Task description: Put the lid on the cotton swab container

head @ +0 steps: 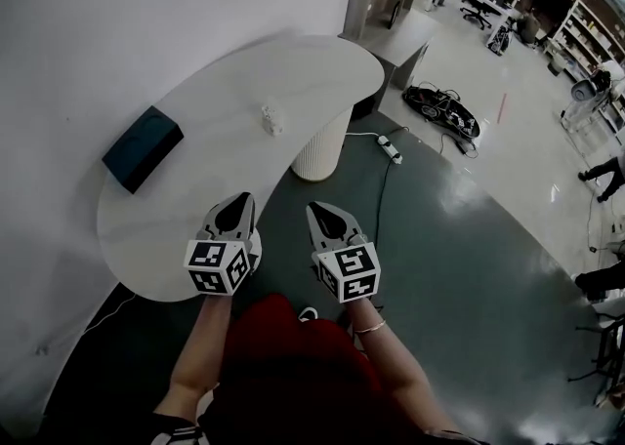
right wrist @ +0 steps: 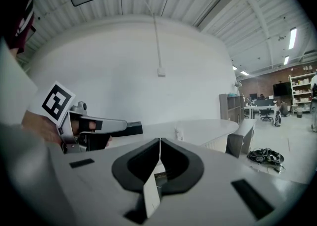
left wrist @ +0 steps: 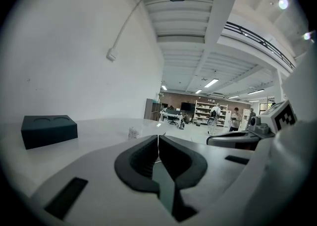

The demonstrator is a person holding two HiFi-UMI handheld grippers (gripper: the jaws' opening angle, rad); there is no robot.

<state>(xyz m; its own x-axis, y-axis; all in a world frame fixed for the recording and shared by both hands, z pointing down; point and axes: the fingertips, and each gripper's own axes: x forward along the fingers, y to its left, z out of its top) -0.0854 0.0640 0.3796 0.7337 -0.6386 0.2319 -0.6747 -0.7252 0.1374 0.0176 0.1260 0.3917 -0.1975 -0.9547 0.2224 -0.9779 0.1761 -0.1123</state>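
A small pale cotton swab container (head: 271,120) stands near the middle of the white curved table (head: 195,219). It is too small for me to make out a lid. It also shows as a tiny clear box (left wrist: 132,133) in the left gripper view and as a small upright container (right wrist: 179,134) in the right gripper view. My left gripper (head: 239,198) hovers over the table's near edge, shut and empty. Beside it, just off the table edge, my right gripper (head: 315,207) is also shut and empty. Both are well short of the container. The closed left gripper (left wrist: 158,139) and right gripper (right wrist: 159,142) hold nothing.
A dark flat box (head: 143,147) with two round recesses lies at the table's left, against the white wall; the same box (left wrist: 49,130) shows in the left gripper view. A ribbed white pedestal (head: 320,145) carries the table. A power strip (head: 391,149) and cables (head: 444,111) lie on the grey floor.
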